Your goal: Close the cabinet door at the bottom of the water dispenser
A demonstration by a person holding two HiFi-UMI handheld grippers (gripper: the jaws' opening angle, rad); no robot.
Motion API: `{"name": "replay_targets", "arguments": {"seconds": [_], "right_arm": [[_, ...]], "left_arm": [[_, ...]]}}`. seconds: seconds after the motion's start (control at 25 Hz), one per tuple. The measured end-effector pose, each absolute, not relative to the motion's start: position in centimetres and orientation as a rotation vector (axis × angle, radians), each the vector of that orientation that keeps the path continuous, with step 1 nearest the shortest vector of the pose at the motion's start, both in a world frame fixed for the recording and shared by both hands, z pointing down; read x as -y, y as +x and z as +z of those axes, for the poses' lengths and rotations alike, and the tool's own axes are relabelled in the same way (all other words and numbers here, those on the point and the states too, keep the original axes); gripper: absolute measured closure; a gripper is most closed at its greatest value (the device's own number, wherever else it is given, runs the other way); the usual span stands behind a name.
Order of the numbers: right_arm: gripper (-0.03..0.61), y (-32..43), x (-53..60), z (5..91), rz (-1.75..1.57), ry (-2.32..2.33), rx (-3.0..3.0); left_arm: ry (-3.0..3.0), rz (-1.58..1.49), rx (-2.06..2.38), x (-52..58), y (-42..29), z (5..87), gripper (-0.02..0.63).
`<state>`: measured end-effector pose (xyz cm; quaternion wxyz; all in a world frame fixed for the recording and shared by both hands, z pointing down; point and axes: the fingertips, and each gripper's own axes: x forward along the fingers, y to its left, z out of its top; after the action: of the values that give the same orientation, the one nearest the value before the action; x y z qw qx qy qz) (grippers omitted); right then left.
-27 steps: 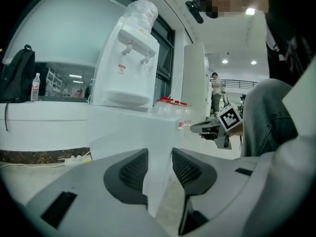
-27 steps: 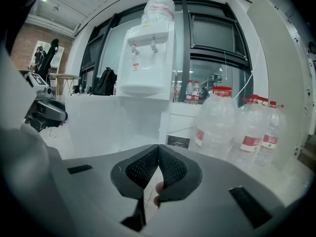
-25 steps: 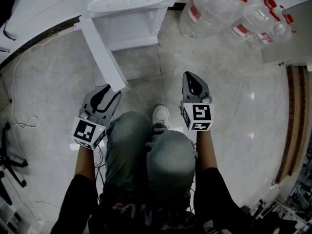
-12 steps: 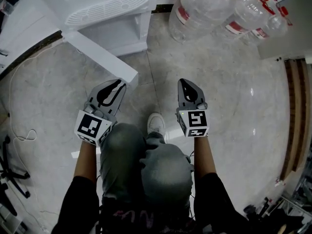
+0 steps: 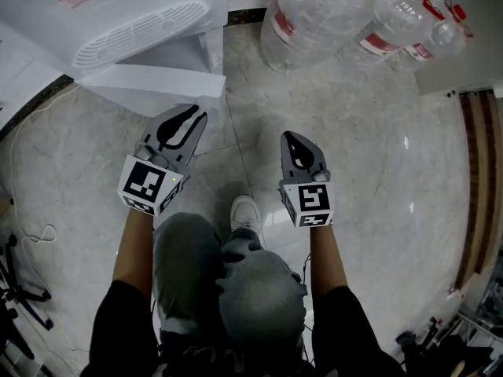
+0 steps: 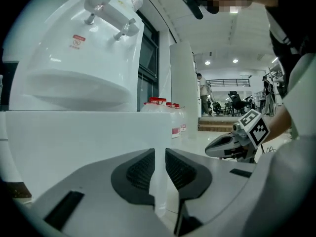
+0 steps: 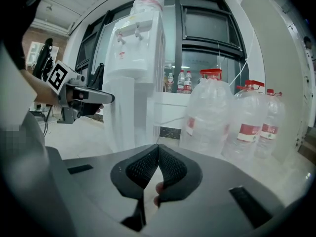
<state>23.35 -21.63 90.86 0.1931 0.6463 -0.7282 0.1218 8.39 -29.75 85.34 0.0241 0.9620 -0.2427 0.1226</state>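
The white water dispenser stands at the top left of the head view. Its bottom cabinet door lies part-way swung across the cabinet's front. My left gripper is at the door's free edge, jaws narrowed with that edge between the pads. In the left gripper view the door fills the left side and its edge runs down between the jaws of the left gripper. My right gripper hangs over the floor to the right, shut and holding nothing; its pads meet at the tip in the right gripper view.
Several large water bottles with red caps stand on the floor right of the dispenser. A white cable trails over the marble floor at the left. My knees and a white shoe are below the grippers.
The left jaws went from wide open to narrowed on the door's edge and carried it toward the dispenser, so the door swung from pointing at me to lying across. The right gripper shifted slightly forward.
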Motion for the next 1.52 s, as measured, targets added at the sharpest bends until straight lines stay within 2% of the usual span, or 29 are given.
{"name": "replay_targets", "arguments": {"seconds": [0.56,0.76,0.96,1.52], "right_arm": [[0.566,27.1,24.1,94.7,0.419,1.812,2.023],[0.566,28.1,24.5,95.5,0.435,1.813,2.014],[0.566,28.5,24.7,95.3,0.449,1.832,2.022],[0.566,22.5,25.8,89.1,0.406,1.797,2.143]], "left_arm": [[2.906,0.436,0.936,40.5,11.1,87.9,0.525],[2.935,0.455,0.939,41.2,11.5,88.4,0.555],[2.898,0.425,0.953,41.1,11.5,88.4,0.558],[2.872,0.370,1.004,36.6,7.9,84.7,0.581]]}}
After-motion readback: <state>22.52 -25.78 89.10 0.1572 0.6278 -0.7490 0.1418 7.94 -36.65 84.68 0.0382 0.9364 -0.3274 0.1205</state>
